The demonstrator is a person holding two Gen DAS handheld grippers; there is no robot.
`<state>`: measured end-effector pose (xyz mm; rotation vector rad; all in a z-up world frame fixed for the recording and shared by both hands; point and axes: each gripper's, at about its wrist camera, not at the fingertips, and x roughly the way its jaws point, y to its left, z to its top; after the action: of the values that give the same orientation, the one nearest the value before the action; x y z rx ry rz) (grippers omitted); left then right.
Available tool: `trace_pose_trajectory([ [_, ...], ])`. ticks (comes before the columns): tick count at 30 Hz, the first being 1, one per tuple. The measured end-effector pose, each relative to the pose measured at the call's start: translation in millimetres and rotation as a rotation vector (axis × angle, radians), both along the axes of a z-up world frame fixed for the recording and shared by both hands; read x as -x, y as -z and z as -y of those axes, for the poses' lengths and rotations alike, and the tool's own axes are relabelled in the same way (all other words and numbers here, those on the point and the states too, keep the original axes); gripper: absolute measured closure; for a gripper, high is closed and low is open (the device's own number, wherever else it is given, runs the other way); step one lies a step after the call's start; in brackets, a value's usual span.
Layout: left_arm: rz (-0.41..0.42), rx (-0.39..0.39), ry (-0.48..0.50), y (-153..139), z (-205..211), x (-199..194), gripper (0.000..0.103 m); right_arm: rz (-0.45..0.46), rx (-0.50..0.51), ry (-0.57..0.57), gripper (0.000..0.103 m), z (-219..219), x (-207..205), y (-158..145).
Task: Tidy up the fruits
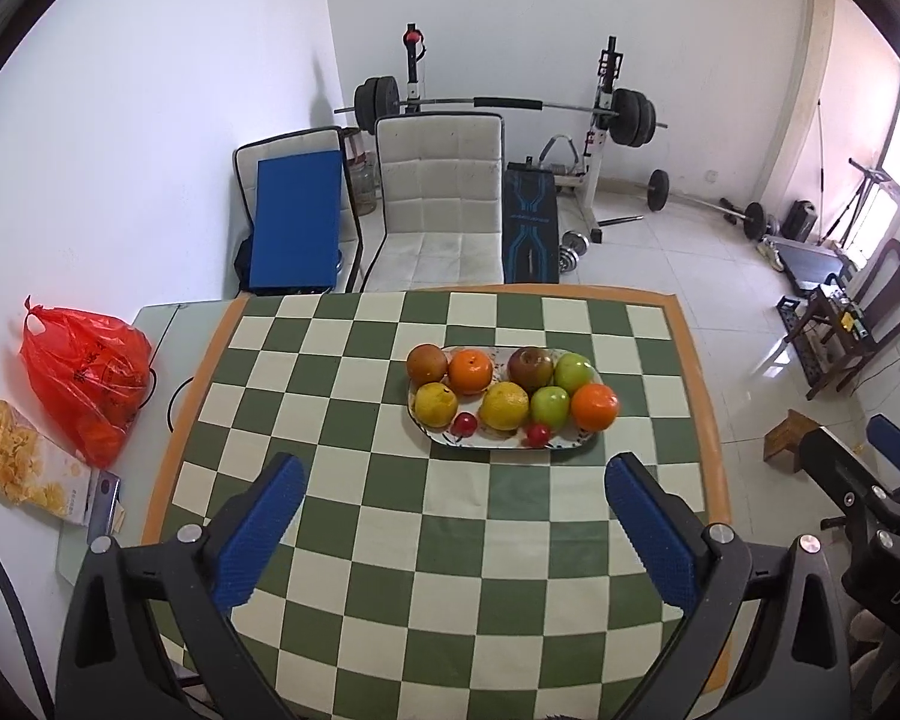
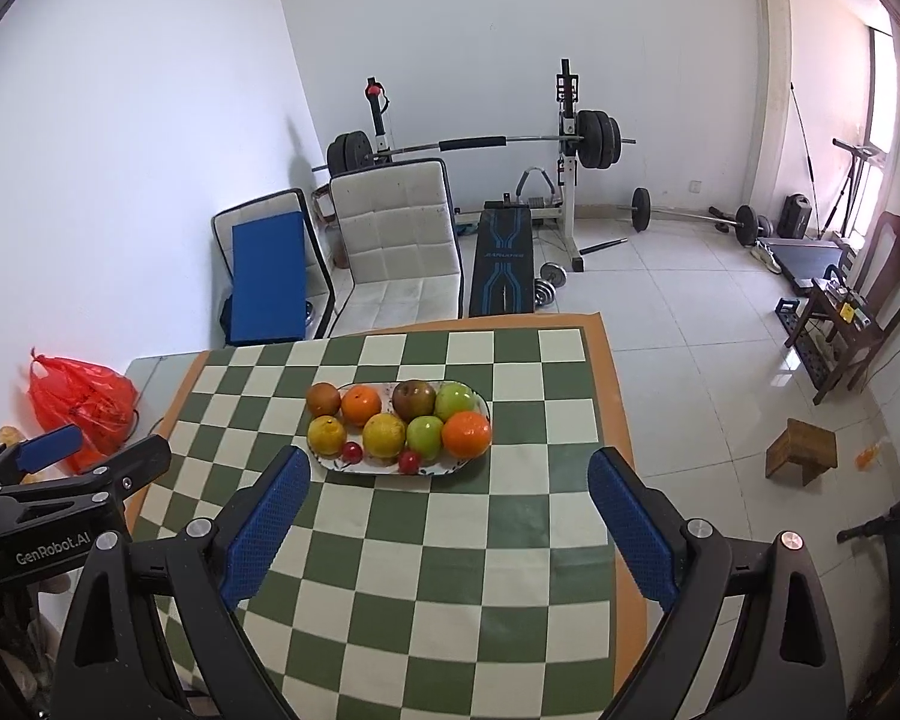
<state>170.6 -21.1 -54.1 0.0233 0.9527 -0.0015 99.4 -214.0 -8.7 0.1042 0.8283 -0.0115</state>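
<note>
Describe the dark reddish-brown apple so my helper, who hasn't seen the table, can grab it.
On the checkered tablecloth sits an oval plate of fruit. In its back row, the dark apple sits between an orange and a green apple; it is the darkest fruit.

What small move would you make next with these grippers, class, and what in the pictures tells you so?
Probably ease the right gripper forward toward the near right end of the plate, at the orange. Both grippers hang open and empty short of the plate, the left gripper too, and all the fruit sits piled on it, the orange being nearest the right side.
</note>
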Motion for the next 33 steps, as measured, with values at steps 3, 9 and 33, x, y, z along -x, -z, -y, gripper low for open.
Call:
trace_pose_trajectory([
  [3, -0.019, -0.006, -0.005, 11.6, 0.6, -14.6, 0.000, -0.019, 0.009, 0.011, 0.001, 1.2, -22.7, 15.7],
  [9, -0.041, -0.023, -0.016, 32.6, 2.2, -38.4, 0.000, -0.060, 0.026, 0.026, 0.001, 2.9, -59.0, 44.3],
  [33, -0.088, -0.034, -0.044, 68.3, -8.0, -61.3, 0.000, -0.154, 0.040, 0.001, 0.001, -8.4, -100.4, 96.5],
])
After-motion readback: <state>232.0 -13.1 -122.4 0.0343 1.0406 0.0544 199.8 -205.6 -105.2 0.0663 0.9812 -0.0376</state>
